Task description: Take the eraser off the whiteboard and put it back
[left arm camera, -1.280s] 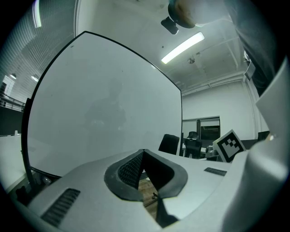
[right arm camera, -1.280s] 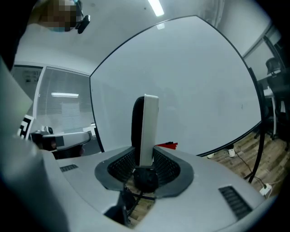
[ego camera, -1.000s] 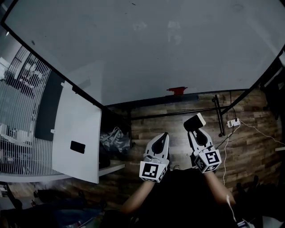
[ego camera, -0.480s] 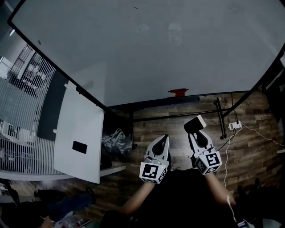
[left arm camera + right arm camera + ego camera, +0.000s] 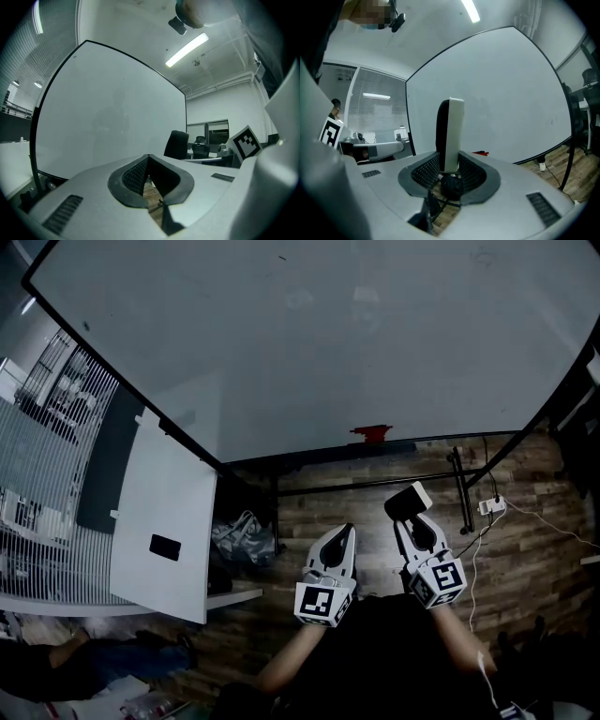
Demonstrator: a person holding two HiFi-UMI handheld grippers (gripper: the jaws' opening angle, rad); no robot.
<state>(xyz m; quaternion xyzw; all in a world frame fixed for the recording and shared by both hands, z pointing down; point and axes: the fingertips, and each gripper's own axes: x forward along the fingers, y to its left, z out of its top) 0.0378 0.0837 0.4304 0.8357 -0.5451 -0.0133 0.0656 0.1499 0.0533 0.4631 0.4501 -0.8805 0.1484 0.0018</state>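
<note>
The whiteboard [image 5: 309, 343] fills the upper part of the head view, blank and upright. My right gripper [image 5: 413, 517] hangs in front of its lower edge, shut on the eraser [image 5: 409, 500], a block with a black side and a white side. In the right gripper view the eraser [image 5: 451, 133] stands on end between the pads, well short of the whiteboard [image 5: 501, 93]. My left gripper [image 5: 346, 527] is beside it at the left, its jaws shut with nothing in them. In the left gripper view, the left gripper [image 5: 148, 159] points level at the whiteboard [image 5: 108, 117].
A red object [image 5: 372, 433] lies on the board's bottom rail. The board's black stand leg [image 5: 459, 488] and a power strip with cable [image 5: 489, 505] are on the wood floor at right. A white cabinet [image 5: 164, 521] and a bag [image 5: 242, 535] stand at left. A person [image 5: 56, 671] is at the lower left.
Both grippers keep their places, with the eraser still held in the right one. The person at the lower left edge has shifted across the floor.
</note>
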